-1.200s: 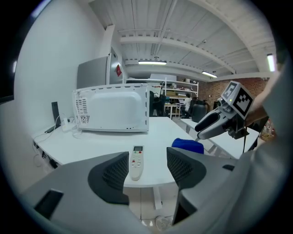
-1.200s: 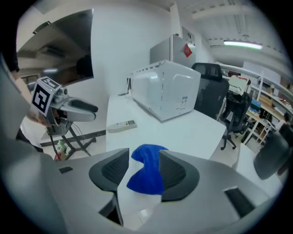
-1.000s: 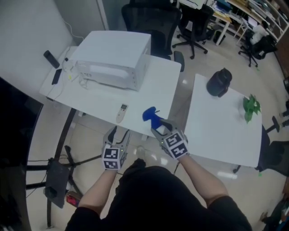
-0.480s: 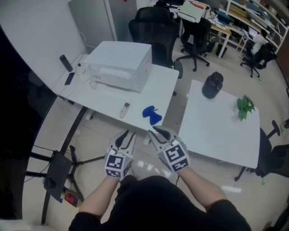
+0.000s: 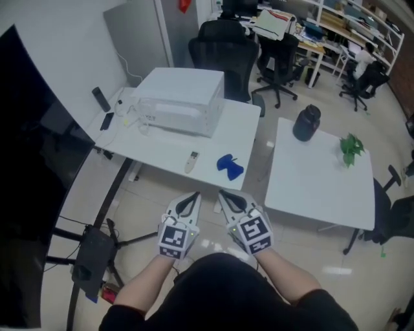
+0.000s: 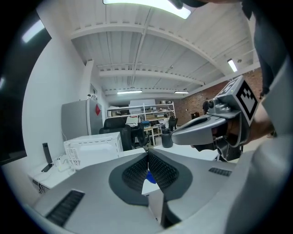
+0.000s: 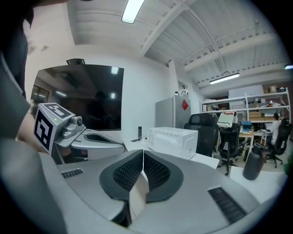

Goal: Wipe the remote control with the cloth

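While left gripper (image 5: 193, 196) and right gripper (image 5: 223, 194) hang short of the counter (image 5: 165, 150), jaws just closed on nothing, remote (image 5: 192, 161) lies by its near edge, cloth (image 5: 230, 166) just right of it. Risk: approaching shut, a gripper shoves cloth off instead of grasping.

Bright, even office light fills all three views. In the left gripper view a ceiling light (image 6: 145, 2) glares white at twelve o'clock; in the right gripper view a strip light (image 7: 133, 11) does the same at eleven. Shadows under the table (image 5: 158, 152) are soft, and the glossy floor (image 5: 145, 197) shows pale glints. Fisheye bending curves every edge toward black corners, and surfaces nearest the lens look soft.
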Tool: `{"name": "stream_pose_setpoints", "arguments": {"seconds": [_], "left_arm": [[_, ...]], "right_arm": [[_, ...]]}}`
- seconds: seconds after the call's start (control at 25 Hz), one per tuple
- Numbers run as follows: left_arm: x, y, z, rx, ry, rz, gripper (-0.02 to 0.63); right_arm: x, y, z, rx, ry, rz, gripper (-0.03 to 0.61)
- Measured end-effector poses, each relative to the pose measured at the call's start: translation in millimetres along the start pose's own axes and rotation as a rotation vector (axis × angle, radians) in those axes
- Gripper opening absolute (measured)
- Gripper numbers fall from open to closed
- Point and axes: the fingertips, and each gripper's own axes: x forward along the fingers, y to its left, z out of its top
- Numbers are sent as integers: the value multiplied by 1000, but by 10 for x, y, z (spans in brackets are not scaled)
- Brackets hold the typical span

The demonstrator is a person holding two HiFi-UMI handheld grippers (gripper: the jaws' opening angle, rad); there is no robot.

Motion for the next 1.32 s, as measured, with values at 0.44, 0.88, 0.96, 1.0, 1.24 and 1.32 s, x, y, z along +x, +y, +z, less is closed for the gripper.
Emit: {"name": "stream_pose_setpoints", "arguments": {"seconds": [0.44,0.88,0.96,1.0,1.24,1.32], "left_arm": [[-286,121,-65,12,-27,-75,0],[-280,121,-40,24,-45,-83,0],[-273,121,-42,22,-45,-81,0],[-271,115,-34,16,-45,-79,0],[-233,62,-11,24,-47,-82,0],[-230,50,21,11,-44,-75,0]], "right_arm": [[43,373,68,-17,18,-71,9],[35,436,62,-41,31,-69,9],[39,436,49,-45,34,-66,9],[35,435,52,-45,35,-67,9],[-8,415,71,-38,40,-72,8],[-16,404,68,-40,40,-72,8]]}}
